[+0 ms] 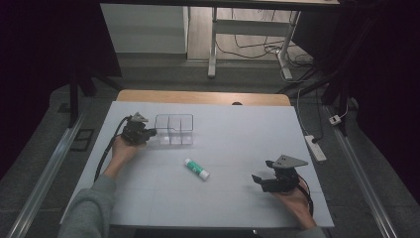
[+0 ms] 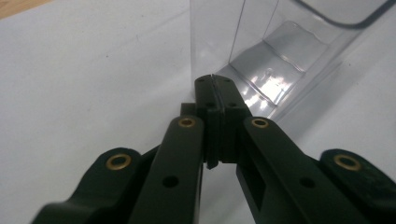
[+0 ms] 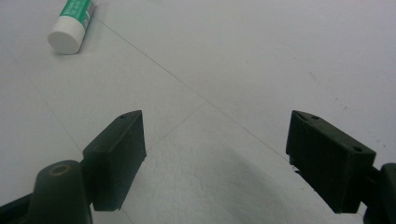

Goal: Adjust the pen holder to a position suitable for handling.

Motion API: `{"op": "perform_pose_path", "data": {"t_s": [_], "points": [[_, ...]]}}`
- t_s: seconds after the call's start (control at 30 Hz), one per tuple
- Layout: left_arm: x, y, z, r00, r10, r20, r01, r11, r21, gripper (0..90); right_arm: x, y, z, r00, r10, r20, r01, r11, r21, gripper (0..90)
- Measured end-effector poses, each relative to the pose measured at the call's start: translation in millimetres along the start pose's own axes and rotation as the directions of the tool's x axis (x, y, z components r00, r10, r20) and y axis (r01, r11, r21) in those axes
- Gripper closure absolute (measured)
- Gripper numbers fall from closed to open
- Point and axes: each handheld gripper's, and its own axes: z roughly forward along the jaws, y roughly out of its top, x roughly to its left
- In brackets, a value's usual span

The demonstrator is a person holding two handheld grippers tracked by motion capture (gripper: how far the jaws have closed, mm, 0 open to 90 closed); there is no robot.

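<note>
left gripper (image 2: 212, 81): jaws closed, empty, at clear box (image 1: 174, 130) | right gripper (image 3: 215, 154): wide, empty | glue stick (image 3: 72, 23): top cut off

White worktop (image 1: 223, 198) under dim light. Left hand-held gripper (image 1: 148, 133) at left wall of clear compartmented container (image 1: 174, 129), tips touching it. Green-and-white glue stick (image 1: 196, 168) lying near middle, apart from both. Right hand-held gripper (image 1: 258, 179) at right front, resting low, well apart from stick.
</note>
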Motion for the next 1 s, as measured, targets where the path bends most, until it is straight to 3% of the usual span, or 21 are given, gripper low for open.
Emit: {"op": "perform_pose_path", "data": {"t_s": [0.53,1.0], "points": [[-15.2,15.4,14.1,0.9990,0.025,0.037,-0.025,0.9997,0.000,89.1,0.8,-0.2,0.0,0.9999,-0.010,0.008,0.010,1.000,0.009,18.9],[-28.9,25.5,26.6,0.9985,0.037,0.041,-0.037,0.9993,-0.001,89.1,1.0,-0.4,0.4,0.9998,-0.018,0.013,0.018,1.000,0.016,18.9]]}}
